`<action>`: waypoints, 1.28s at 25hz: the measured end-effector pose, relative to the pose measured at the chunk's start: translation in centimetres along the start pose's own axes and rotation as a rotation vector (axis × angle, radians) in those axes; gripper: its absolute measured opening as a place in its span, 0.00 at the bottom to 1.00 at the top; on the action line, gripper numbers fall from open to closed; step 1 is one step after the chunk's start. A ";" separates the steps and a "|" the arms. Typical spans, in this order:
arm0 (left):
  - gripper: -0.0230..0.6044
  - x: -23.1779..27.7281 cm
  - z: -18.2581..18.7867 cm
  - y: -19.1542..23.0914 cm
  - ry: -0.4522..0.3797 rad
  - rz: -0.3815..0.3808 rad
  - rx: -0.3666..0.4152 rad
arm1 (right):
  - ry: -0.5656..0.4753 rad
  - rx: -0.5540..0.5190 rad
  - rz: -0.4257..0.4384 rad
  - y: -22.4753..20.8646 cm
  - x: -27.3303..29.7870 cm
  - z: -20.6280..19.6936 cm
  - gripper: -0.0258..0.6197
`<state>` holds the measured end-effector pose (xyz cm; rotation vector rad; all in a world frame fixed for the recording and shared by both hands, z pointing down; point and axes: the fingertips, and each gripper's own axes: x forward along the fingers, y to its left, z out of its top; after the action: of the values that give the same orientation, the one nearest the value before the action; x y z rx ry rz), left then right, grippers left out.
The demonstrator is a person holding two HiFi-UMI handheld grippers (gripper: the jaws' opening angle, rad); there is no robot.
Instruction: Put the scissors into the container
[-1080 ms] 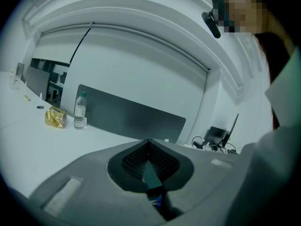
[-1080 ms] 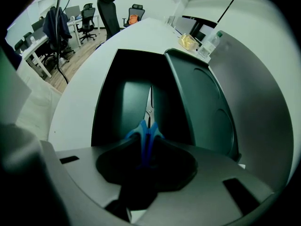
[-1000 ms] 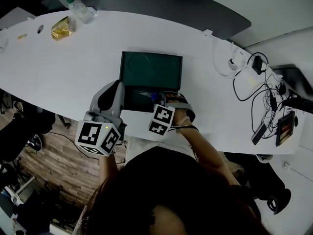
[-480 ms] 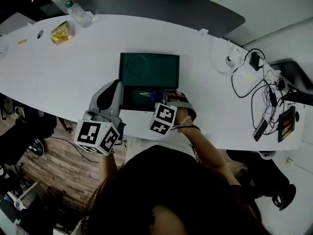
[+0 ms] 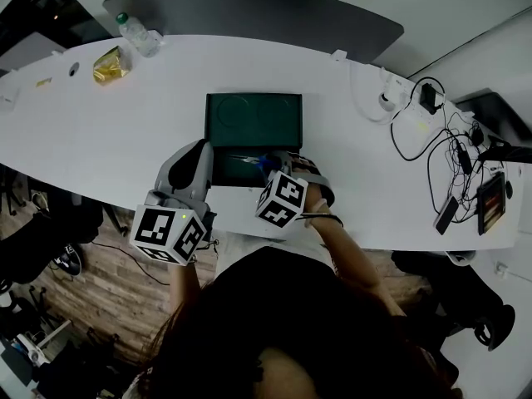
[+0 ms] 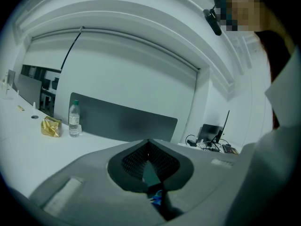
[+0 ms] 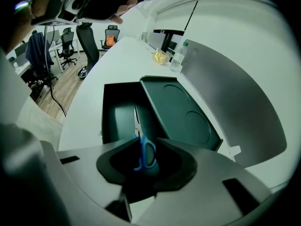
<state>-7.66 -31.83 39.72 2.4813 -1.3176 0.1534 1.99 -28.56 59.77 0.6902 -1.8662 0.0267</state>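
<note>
A dark green container (image 5: 218, 169) stands on the white table with its lid (image 5: 253, 120) folded back. The scissors (image 5: 264, 163) lie over its near right end, blue handle toward me and blades pointing left into the box. My right gripper (image 5: 276, 168) tilts steeply down just above the handle. In the right gripper view the blue handle (image 7: 146, 155) sits between the fingertips of the right gripper (image 7: 143, 144). The jaws have just been closing a little, and no pad is seen pressing on the handle. My left gripper (image 5: 202, 146) hovers at the box's left side, tips together, holding nothing.
A water bottle (image 5: 135, 30) and a gold packet (image 5: 108, 63) lie at the far left of the table. Cables and chargers (image 5: 428, 110) and small devices (image 5: 489, 202) crowd the right end. A dark panel (image 5: 249, 7) runs behind the table.
The right gripper has lifted slightly and rolled, so its marker cube shows another face. The scissors stay at the container's near right end. The left gripper has barely shifted.
</note>
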 end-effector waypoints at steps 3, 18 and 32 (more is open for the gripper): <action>0.05 -0.5 0.2 -0.4 -0.003 -0.008 0.011 | -0.029 0.049 -0.005 0.0 -0.7 0.4 0.20; 0.05 -3.8 1.1 -2.7 -0.017 -0.062 0.055 | -0.175 0.356 -0.043 -0.3 -4.7 2.3 0.08; 0.05 -8.3 1.5 -4.7 -0.034 -0.099 0.078 | -0.323 0.472 -0.160 0.6 -10.0 4.3 0.05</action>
<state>-8.63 -23.36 35.19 2.6197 -1.2207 0.1428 0.46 -25.06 49.54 1.2258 -2.1284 0.2737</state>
